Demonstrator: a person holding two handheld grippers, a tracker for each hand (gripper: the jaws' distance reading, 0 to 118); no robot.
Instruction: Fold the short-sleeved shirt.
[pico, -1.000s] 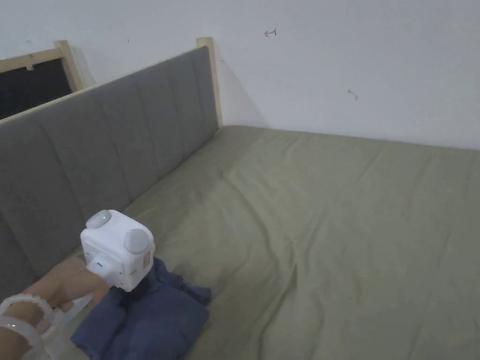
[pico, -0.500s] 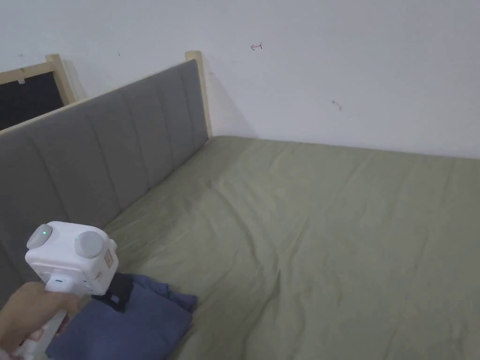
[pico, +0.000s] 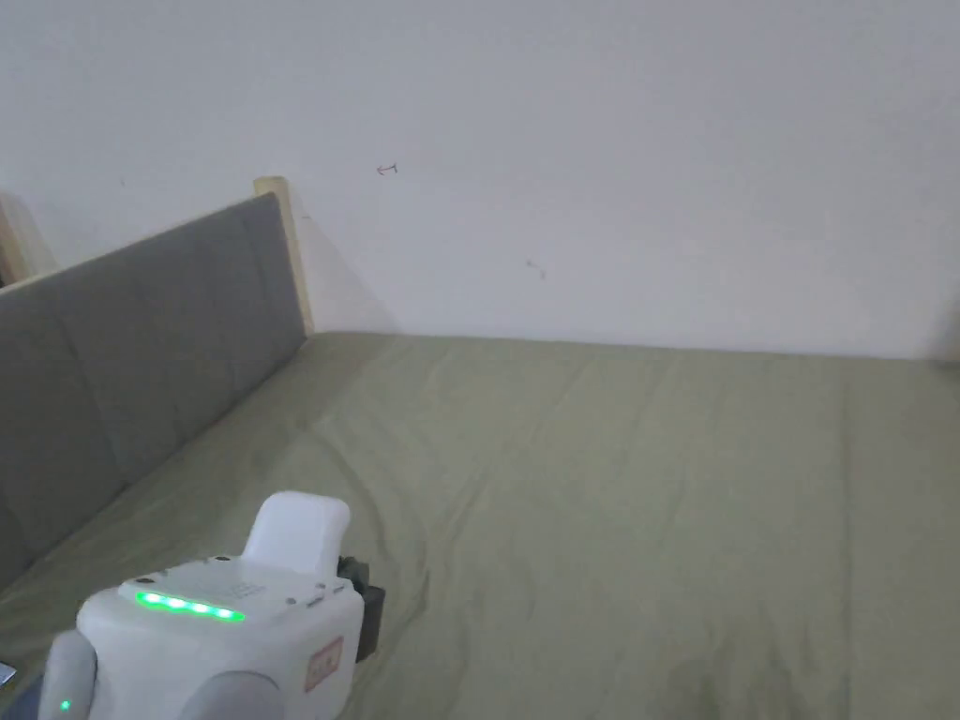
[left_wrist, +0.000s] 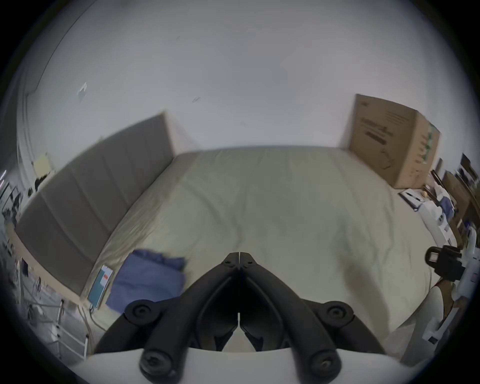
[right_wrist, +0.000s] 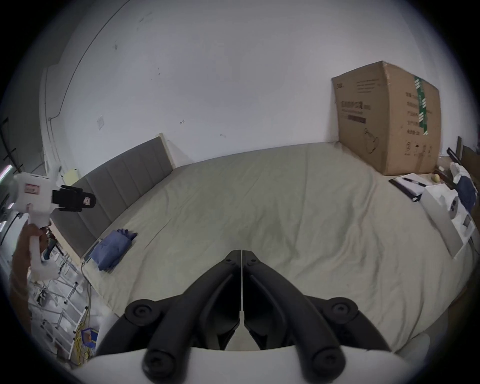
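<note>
The blue short-sleeved shirt (left_wrist: 150, 278) lies folded in a small bundle on the olive bed sheet (left_wrist: 272, 207), close to the grey headboard. My left gripper (left_wrist: 238, 256) is held in the air to the right of the shirt, jaws shut with nothing between them. In the head view its white body and black jaws (pico: 367, 609) sit at the bottom left. My right gripper (right_wrist: 241, 253) hovers over the bed's near edge, also shut and empty. From there the shirt (right_wrist: 111, 248) lies far left and the left gripper (right_wrist: 89, 201) is high above it.
A grey padded headboard (pico: 141, 328) runs along the bed's left side. A big cardboard box (right_wrist: 387, 117) stands at the far right corner. White boxes and papers (right_wrist: 441, 215) lie on the right. A flat teal item (left_wrist: 101, 284) lies beside the shirt. A metal rack (right_wrist: 59, 298) stands on the floor.
The left gripper has lifted off the blue shirt and risen, leaving the shirt on the bed. The head camera has swung right and up.
</note>
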